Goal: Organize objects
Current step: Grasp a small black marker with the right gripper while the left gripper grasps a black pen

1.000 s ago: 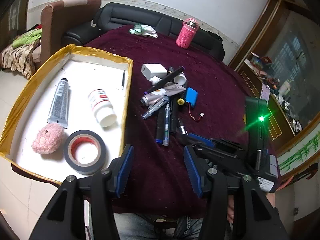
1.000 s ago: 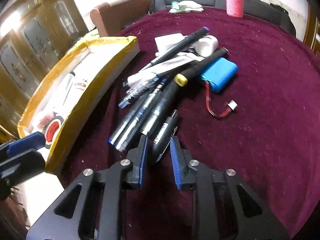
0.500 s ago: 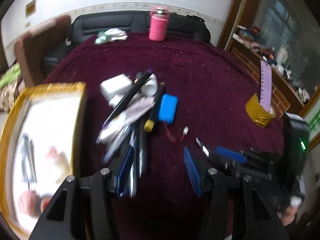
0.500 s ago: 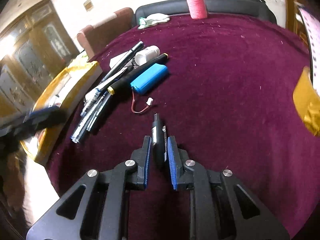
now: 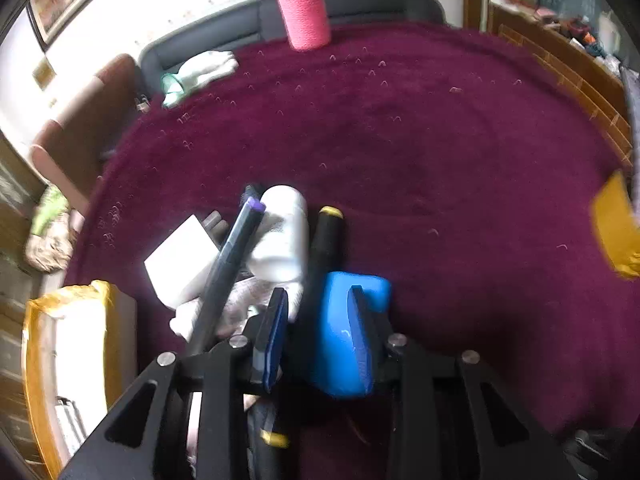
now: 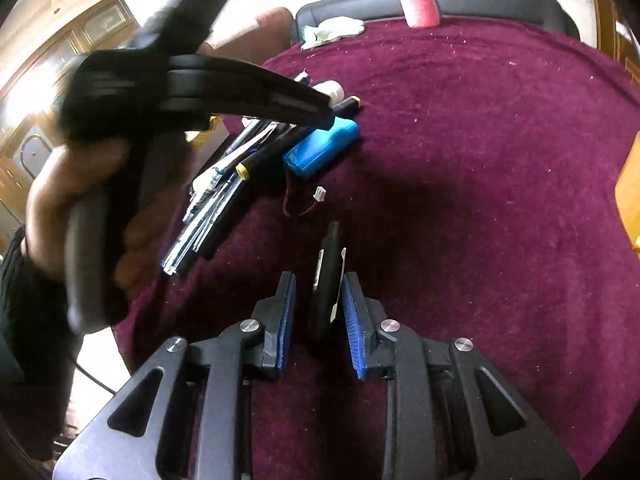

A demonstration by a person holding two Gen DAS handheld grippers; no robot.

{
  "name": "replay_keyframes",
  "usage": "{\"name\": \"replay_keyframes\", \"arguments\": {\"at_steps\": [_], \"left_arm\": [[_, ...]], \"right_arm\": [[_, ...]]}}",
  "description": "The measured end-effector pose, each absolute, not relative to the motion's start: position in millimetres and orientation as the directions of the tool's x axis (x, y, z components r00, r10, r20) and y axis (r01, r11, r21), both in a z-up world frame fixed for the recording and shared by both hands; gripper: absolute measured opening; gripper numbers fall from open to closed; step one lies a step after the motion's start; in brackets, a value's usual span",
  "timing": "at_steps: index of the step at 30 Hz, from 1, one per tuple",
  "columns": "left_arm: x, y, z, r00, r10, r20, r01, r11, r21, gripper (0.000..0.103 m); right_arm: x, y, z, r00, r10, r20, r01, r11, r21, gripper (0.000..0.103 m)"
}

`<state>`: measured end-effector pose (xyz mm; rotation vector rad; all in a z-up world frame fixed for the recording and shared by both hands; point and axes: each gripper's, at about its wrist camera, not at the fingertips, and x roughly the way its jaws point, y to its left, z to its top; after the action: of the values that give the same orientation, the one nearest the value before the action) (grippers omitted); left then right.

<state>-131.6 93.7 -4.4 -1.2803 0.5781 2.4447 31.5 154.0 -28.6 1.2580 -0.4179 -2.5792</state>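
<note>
My left gripper (image 5: 316, 336) hangs over the pile on the maroon cloth, jaws closing. Between them are a blue battery pack (image 5: 332, 312) and a black tool with yellow ends (image 5: 326, 240). The right finger lies across the battery's top, and I see no pad pressing. In the right wrist view a hand holds that gripper, its fingers (image 6: 288, 100) reaching over the battery (image 6: 320, 148). My right gripper (image 6: 320, 308) is nearer the table's front, jaws opening. A black pen (image 6: 330, 248) lies on the cloth between them, clear of the left pad.
The pile also holds a white bottle (image 5: 280, 236), a white box (image 5: 180, 264), a purple-tipped marker (image 5: 232, 256) and several pens (image 6: 208, 216). A gold-edged box (image 5: 36, 340) sits at the left. A pink bottle (image 5: 304, 12) and gloves (image 5: 200, 72) are at the back, yellow tape (image 5: 616, 232) at the right.
The left gripper swung from beside the gold-edged box over to the pile and its jaws narrowed. The right gripper drew the black pen out of the pile, then its jaws widened.
</note>
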Motion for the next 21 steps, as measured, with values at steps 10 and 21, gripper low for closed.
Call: {"name": "replay_keyframes", "arguments": {"at_steps": [10,21], "left_arm": [[-90.4,59.8,-0.4,-0.420,0.184,-0.889,-0.520,-0.852,0.069,0.000],[-43.0,11.6,18.8,-0.444,0.358,-0.821,-0.572,-0.819,-0.047,0.004]], "right_arm": [[31.7,150.1,-29.8,-0.585,-0.346,-0.734,0.110,-0.930,0.351,0.024],[32.9,142.2,-26.8,-0.623,-0.217,-0.752,0.040,-0.968,0.246,0.024]]}}
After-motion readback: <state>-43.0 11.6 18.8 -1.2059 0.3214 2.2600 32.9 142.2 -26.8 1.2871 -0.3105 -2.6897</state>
